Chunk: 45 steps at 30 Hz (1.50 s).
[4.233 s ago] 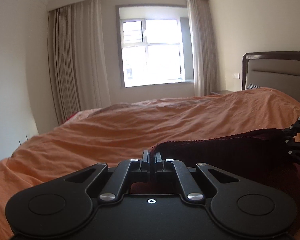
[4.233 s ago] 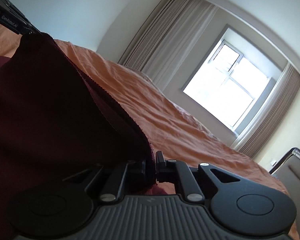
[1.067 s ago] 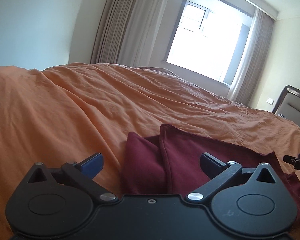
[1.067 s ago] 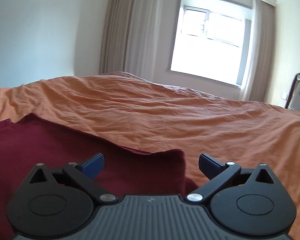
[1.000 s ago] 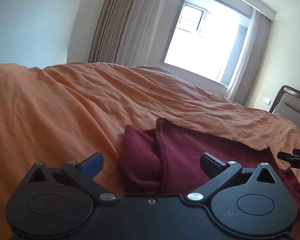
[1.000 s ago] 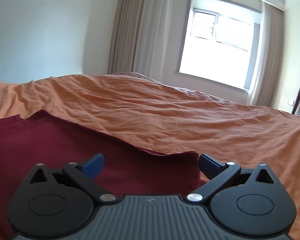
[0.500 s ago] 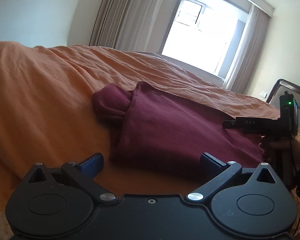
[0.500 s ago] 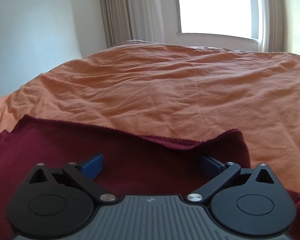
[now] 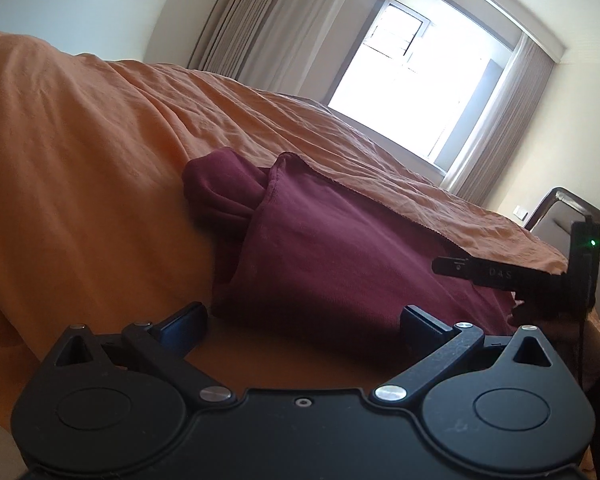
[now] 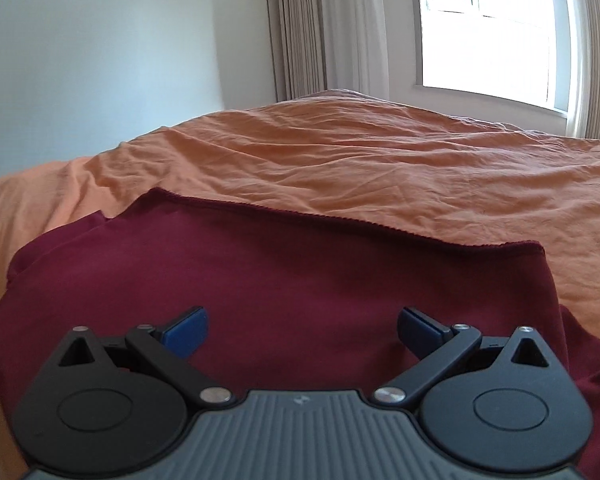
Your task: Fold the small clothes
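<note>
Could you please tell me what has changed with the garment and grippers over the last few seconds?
Both grippers let go: the left gripper and right gripper, earlier pinching the lifted maroon garment, now stand open and drawn back. The garment lies folded on the orange bedspread, which is unchanged.

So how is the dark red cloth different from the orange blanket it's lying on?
The dark red cloth is small and folded, with a bunched lump at one end; the orange blanket is big and spread over the whole bed. The cloth has a neat stitched edge, while the blanket is all wrinkles. The cloth lies on top and the blanket lies underneath. Both are soft fabric, and neither is held by the open tongs.
</note>
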Tool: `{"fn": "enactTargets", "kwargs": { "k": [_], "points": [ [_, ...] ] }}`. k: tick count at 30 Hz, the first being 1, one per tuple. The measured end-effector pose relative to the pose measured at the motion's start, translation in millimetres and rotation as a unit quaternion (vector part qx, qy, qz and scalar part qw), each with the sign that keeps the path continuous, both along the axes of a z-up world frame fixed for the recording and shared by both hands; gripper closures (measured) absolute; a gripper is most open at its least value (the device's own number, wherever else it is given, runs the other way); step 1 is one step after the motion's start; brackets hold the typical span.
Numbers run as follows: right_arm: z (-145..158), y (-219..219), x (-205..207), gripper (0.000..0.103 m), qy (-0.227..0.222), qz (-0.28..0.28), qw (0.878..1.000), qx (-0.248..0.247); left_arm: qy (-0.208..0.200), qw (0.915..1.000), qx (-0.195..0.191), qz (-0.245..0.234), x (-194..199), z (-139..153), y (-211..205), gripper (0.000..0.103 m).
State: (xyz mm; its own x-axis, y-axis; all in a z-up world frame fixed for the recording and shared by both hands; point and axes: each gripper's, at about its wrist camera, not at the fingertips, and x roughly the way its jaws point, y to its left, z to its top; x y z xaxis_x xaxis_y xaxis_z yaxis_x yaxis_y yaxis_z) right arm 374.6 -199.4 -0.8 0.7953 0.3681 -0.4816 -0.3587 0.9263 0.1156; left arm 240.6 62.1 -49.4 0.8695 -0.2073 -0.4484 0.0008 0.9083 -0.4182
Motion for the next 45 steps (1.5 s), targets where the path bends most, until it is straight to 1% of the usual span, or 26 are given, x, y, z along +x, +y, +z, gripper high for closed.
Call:
{"fn": "enactTargets", "kwargs": {
  "k": [3, 6, 8, 10, 13, 14, 16, 18, 20, 22, 27, 29, 31, 32, 33, 34, 35, 36, 38, 39, 40, 42, 44, 45],
  "points": [
    [-6, 5, -28, 0.000, -0.015, 0.013, 1.000, 0.004, -0.001, 0.9993, -0.035, 0.013, 1, -2, 7, 0.001],
    [-14, 12, -58, 0.000, -0.051, -0.001, 0.998, -0.020, -0.002, 0.9966, -0.078, 0.024, 3, -2, 13, 0.001],
    [-21, 16, -73, 0.000, -0.070, -0.018, 0.997, -0.023, -0.004, 0.9939, -0.107, 0.026, 6, -3, 16, 0.001],
    [-28, 19, -82, 0.000, -0.083, -0.032, 0.996, -0.027, -0.004, 0.9905, -0.132, 0.037, 7, -5, 16, 0.001],
    [-36, 22, -92, 0.000, -0.106, -0.050, 0.993, -0.027, -0.009, 0.9867, -0.152, 0.056, 4, -9, 11, 0.001],
    [-38, 23, -94, 0.000, -0.112, -0.053, 0.992, -0.027, -0.011, 0.9856, -0.160, 0.055, 2, -10, 8, 0.001],
    [-40, 22, -95, 0.000, -0.116, -0.055, 0.991, -0.022, -0.017, 0.9817, -0.187, 0.033, -1, -13, 5, 0.001],
    [-42, 19, -94, 0.000, -0.115, -0.054, 0.992, -0.011, -0.026, 0.9783, -0.204, 0.028, -1, -16, -1, 0.001],
    [-43, 14, -94, 0.000, -0.112, -0.053, 0.992, -0.001, -0.033, 0.9789, -0.197, 0.041, 2, -18, -5, 0.001],
    [-44, 12, -94, 0.000, -0.112, -0.051, 0.992, 0.004, -0.029, 0.9790, -0.193, 0.060, 7, -19, -5, 0.001],
    [-46, 14, -97, 0.000, -0.117, -0.055, 0.992, 0.003, -0.033, 0.9721, -0.205, 0.110, 20, -15, 4, 0.006],
    [-49, 15, -99, 0.000, -0.126, -0.060, 0.990, 0.001, -0.034, 0.9704, -0.207, 0.120, 25, -15, 8, 0.012],
    [-52, 16, -103, 0.000, -0.134, -0.068, 0.989, -0.001, -0.034, 0.9727, -0.191, 0.127, 29, -14, 9, 0.026],
    [-53, 18, -104, 0.000, -0.140, -0.073, 0.987, -0.004, -0.032, 0.9731, -0.186, 0.132, 31, -14, 11, 0.030],
    [-53, 19, -106, 0.000, -0.144, -0.076, 0.987, -0.006, -0.028, 0.9729, -0.183, 0.139, 31, -16, 11, 0.043],
    [-54, 19, -107, 0.000, -0.148, -0.079, 0.986, -0.008, -0.023, 0.9734, -0.177, 0.143, 32, -16, 12, 0.059],
    [-55, 19, -107, 0.000, -0.150, -0.080, 0.985, -0.009, -0.019, 0.9749, -0.170, 0.142, 34, -17, 12, 0.064],
    [-55, 18, -108, 0.000, -0.151, -0.080, 0.985, -0.009, -0.017, 0.9763, -0.164, 0.140, 34, -17, 12, 0.066],
    [-56, 16, -107, 0.000, -0.151, -0.079, 0.985, -0.003, -0.022, 0.9774, -0.160, 0.136, 34, -17, 11, 0.066],
    [-56, 15, -107, 0.000, -0.150, -0.078, 0.986, 0.001, -0.023, 0.9781, -0.159, 0.133, 35, -16, 11, 0.061],
    [-56, 13, -106, 0.000, -0.150, -0.077, 0.986, 0.005, -0.023, 0.9790, -0.160, 0.125, 35, -16, 12, 0.052],
    [-57, 11, -106, 0.000, -0.150, -0.077, 0.986, 0.011, -0.026, 0.9800, -0.159, 0.116, 36, -16, 15, 0.048],
    [-56, 11, -106, 0.000, -0.150, -0.078, 0.986, 0.013, -0.024, 0.9818, -0.147, 0.117, 38, -14, 15, 0.051],
    [-56, 11, -106, 0.000, -0.149, -0.078, 0.986, 0.013, -0.021, 0.9825, -0.137, 0.124, 38, -13, 14, 0.062]
  ]
}}
